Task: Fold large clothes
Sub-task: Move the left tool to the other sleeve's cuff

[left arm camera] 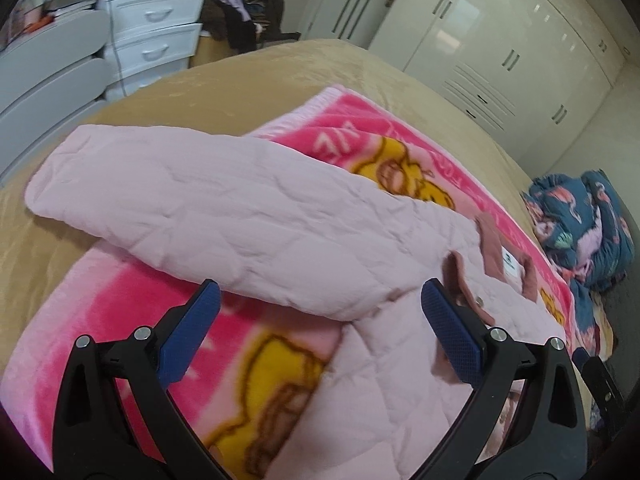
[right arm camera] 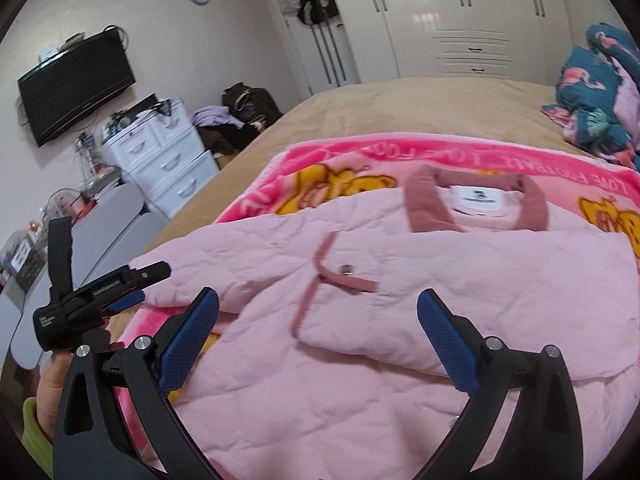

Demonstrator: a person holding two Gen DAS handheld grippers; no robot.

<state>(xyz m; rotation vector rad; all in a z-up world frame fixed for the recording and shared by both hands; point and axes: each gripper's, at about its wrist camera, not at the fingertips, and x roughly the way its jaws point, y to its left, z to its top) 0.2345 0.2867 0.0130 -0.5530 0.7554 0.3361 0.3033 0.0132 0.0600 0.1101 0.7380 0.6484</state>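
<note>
Pink jacket is spread on pink cartoon blanket, middle of frame, one sleeve folded across. Left gripper and right gripper are held wide apart above it, nothing grabbed.

A wall television hangs above white drawers, beside glossy wardrobes

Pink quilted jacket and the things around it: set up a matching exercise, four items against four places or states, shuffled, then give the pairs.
Items:
1. pink quilted jacket
2. cartoon blanket
3. flamingo-print bedding
4. right gripper

Places or states:
A. bunched at the bed's far right edge
B. open, holding nothing
C. spread directly on the tan bedspread
D. lying on the blanket, one sleeve folded across

Pairs: 1-D, 2-C, 3-A, 4-B
</note>
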